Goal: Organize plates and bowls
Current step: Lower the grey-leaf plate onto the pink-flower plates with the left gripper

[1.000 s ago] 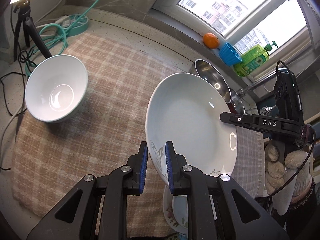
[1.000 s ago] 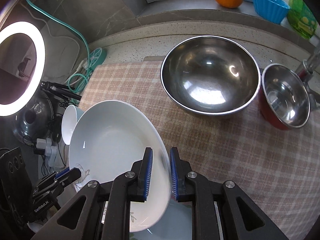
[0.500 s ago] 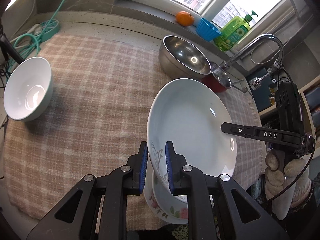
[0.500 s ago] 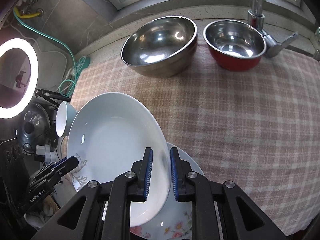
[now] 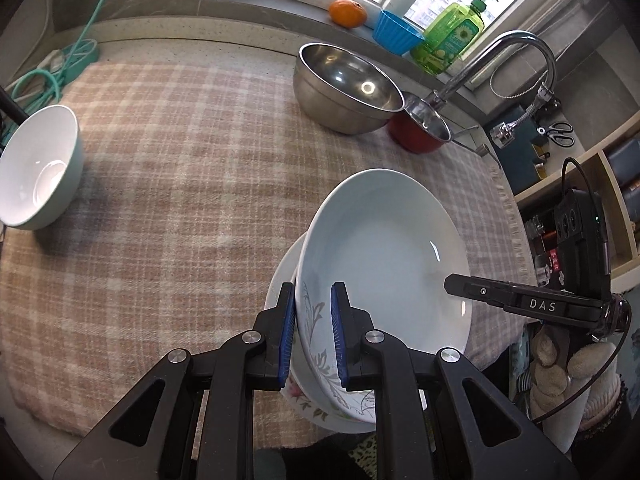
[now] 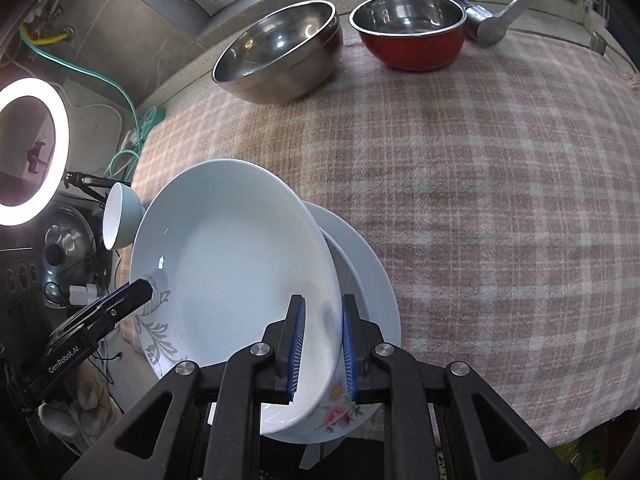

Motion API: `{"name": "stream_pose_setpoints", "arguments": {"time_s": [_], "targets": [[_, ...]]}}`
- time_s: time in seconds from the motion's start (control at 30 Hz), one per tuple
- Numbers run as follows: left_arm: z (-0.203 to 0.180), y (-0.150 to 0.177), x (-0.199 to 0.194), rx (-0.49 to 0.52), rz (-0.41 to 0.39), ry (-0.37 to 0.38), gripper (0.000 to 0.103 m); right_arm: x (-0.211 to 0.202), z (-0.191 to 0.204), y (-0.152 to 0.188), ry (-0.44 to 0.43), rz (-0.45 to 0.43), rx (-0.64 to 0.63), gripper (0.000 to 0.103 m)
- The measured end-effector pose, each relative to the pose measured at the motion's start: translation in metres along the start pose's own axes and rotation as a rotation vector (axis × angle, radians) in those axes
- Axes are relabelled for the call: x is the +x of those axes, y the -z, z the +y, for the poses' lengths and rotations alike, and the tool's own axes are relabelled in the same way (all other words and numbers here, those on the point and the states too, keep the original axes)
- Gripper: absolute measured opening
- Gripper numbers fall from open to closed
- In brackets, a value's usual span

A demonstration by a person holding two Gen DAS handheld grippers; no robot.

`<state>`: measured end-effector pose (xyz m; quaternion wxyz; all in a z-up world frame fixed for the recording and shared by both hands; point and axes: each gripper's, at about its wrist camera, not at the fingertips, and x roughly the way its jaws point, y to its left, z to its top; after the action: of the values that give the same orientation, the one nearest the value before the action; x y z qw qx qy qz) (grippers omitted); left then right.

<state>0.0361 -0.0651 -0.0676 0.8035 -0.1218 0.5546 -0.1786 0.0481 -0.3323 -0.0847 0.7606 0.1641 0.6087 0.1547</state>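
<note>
Over checked cloth (image 5: 180,168), left gripper (image 5: 313,336) and right gripper (image 6: 321,350), angled down, clamp opposite rims of white plate (image 5: 384,248).

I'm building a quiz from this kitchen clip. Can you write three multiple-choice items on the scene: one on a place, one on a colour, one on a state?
1. Where does the orange sit?
A. on the window sill
B. in the steel bowl
C. on the plaid cloth

2. What colour is the outside of the small bowl beside the big steel bowl?
A. green
B. red
C. black

3. How is the white deep plate held?
A. by the left tongs alone
C. lying free on the cloth
B. by the left tongs and the right tongs, each shut on its rim

Answers: 1 A, it lies by the blue cup; 2 B, red wall, steel inside; 3 B, pads clamp opposite rims above the floral plate.
</note>
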Motion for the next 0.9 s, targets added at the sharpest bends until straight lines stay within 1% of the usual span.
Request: {"name": "stream_pose_setpoints", "arguments": {"time_s": [0.37,0.47,0.63,0.9], "targets": [[-0.006,0.012,0.012,0.02,0.039,-0.004,0.014,0.001,-0.011,0.019,0.014,0.007,0.023,0.016],[-0.005,0.013,0.012,0.015,0.039,-0.006,0.014,0.0,-0.009,0.021,0.026,0.005,0.008,0.016],[-0.003,0.013,0.012,0.009,0.038,-0.013,0.014,0.003,-0.007,0.023,0.023,0.012,0.008,0.016],[0.0,0.015,0.016,0.002,0.053,-0.018,0.014,0.008,-0.003,0.023,0.037,0.017,-0.009,0.016]]}}
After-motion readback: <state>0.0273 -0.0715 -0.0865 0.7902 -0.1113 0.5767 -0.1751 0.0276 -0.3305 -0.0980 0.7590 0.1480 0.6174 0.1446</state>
